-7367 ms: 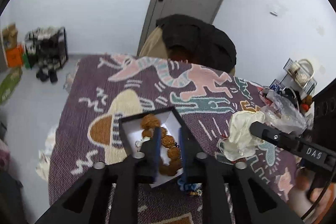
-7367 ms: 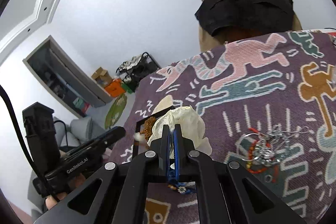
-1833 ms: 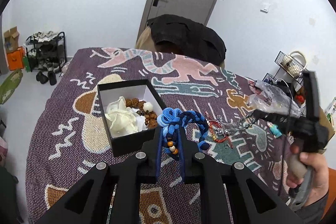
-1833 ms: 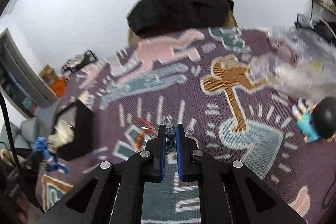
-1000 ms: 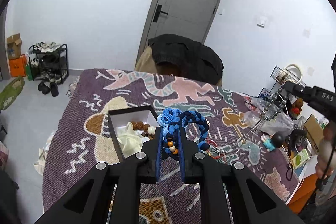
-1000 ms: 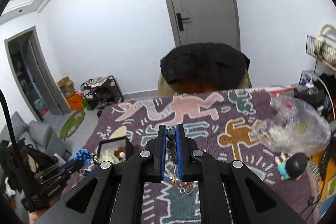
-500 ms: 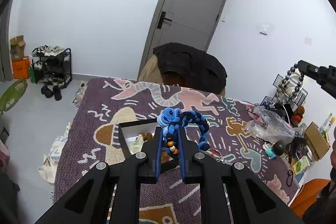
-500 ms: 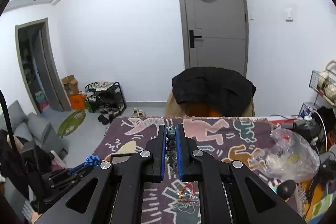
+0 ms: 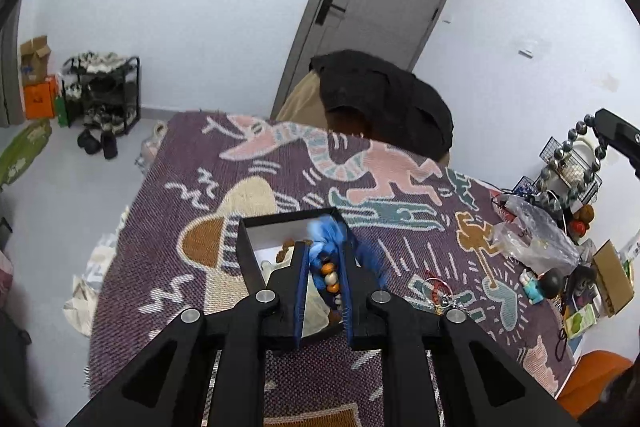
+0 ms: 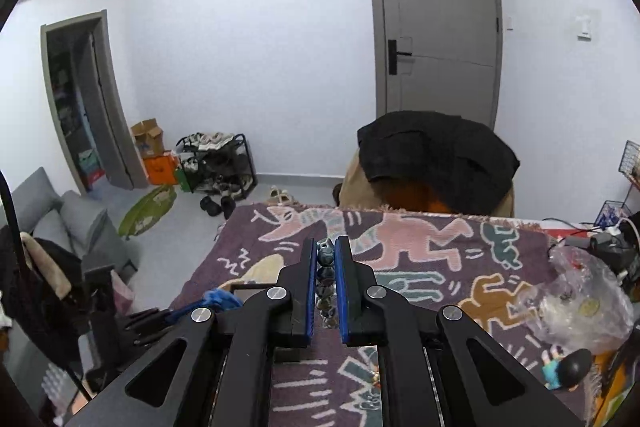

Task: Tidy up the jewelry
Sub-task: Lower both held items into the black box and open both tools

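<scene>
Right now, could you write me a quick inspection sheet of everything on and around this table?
Surface: purple patterned tablecloth.
Job's things: black box with brown beads; blue braided bracelet held over it; dark bead strand; loose jewelry pile on the cloth.
Clutter: plastic bag, small figurine.
Grippers: left gripper shut on the bracelet; right gripper shut on the strand.
Cables: black cords at the table's far right.
Surroundings: grey door, shoe rack, black jacket over a chair.

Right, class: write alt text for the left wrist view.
The left gripper holds a blue braided bracelet with beads over an open black box on a purple patterned rug. At right, a dark bead strand hangs from the right gripper.
</scene>
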Motion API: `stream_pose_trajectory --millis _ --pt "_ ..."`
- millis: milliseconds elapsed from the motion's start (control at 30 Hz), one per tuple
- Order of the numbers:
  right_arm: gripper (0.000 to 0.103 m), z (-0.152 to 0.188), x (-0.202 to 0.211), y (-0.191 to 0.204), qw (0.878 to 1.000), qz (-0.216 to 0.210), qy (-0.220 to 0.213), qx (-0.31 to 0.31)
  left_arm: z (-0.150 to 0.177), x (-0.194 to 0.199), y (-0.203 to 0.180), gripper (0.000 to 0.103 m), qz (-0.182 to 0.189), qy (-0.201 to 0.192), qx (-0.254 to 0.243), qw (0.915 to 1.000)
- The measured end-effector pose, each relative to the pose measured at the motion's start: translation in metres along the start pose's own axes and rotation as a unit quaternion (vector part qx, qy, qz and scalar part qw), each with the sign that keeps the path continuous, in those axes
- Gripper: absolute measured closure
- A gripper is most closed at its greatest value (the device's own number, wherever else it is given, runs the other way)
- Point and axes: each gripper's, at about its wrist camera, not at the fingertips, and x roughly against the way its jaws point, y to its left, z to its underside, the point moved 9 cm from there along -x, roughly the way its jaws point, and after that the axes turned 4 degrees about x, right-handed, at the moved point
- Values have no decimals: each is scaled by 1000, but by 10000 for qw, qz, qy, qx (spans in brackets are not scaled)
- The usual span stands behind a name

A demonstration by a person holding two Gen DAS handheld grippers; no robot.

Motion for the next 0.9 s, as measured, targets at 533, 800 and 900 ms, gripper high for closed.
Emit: stream_pose_trajectory --millis 533,800,900 --pt "93 40 -93 49 9954 -588 751 -16 8 5 62 42 -225 -32 619 9978" --pt "93 51 -119 85 9908 -870 1034 58 4 20 93 42 -333 -182 878 9954" --pt "89 59 -130 90 9878 -880 1281 -11 4 23 100 42 -385 -211 920 9948"
